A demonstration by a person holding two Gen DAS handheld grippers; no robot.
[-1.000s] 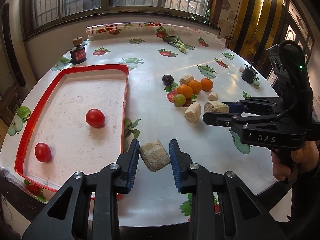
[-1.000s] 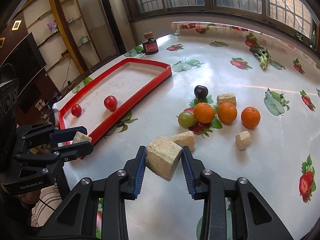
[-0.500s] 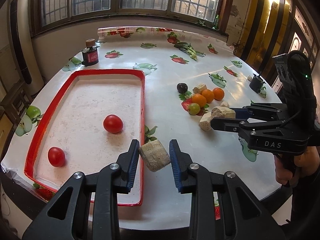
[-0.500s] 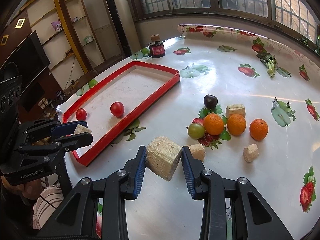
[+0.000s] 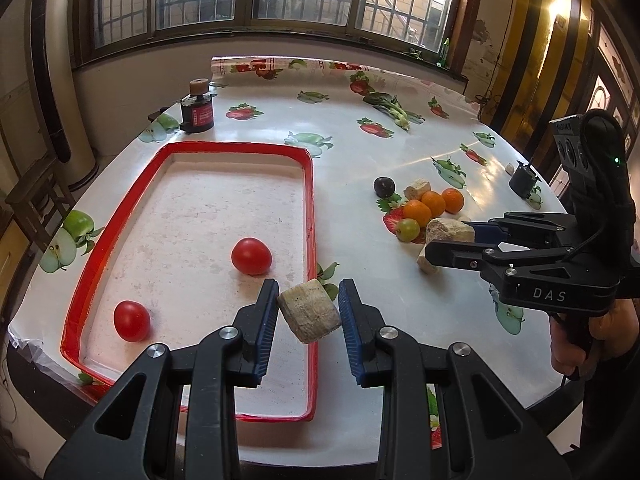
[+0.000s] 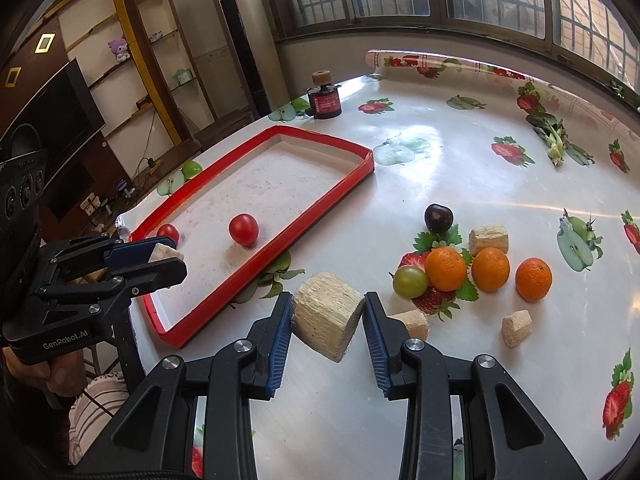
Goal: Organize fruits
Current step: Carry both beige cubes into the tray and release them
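Fruits sit in two places: two red tomatoes (image 5: 251,256) (image 5: 131,321) lie apart inside the red-rimmed tray (image 5: 308,200), and a loose cluster stays out on the desk (image 6: 460,168) to the tray's right. In that cluster I see three oranges (image 6: 445,269) (image 6: 490,269) (image 6: 533,279), a green grape-like fruit (image 6: 409,281) touching the nearest orange, and a dark plum (image 6: 439,217) just behind them. Pale beige chunks (image 6: 488,240) (image 6: 517,327) lie among and near the fruit.

My left tool (image 5: 308,312) points steeply down over the near right edge of the tray, its blue pads narrowed onto a beige block (image 5: 310,310) that hangs tilted between them, clear of the surface. Seen from the right side, my hand (image 6: 60,376) wraps the left tool's black handle from below, a striped sleeve (image 6: 96,412) beneath it.

My right tool (image 6: 326,320) also angles down, over the bare desk between the tray's corner and the fruit cluster. It grips a larger beige block (image 6: 328,316), cocked at a slant, off the desk. In the left view this tool reaches in level from the right, my hand (image 5: 592,332) clasping its grip under the body marked DAS.

A small dark jar (image 5: 197,110) stands beyond the tray's far corner.
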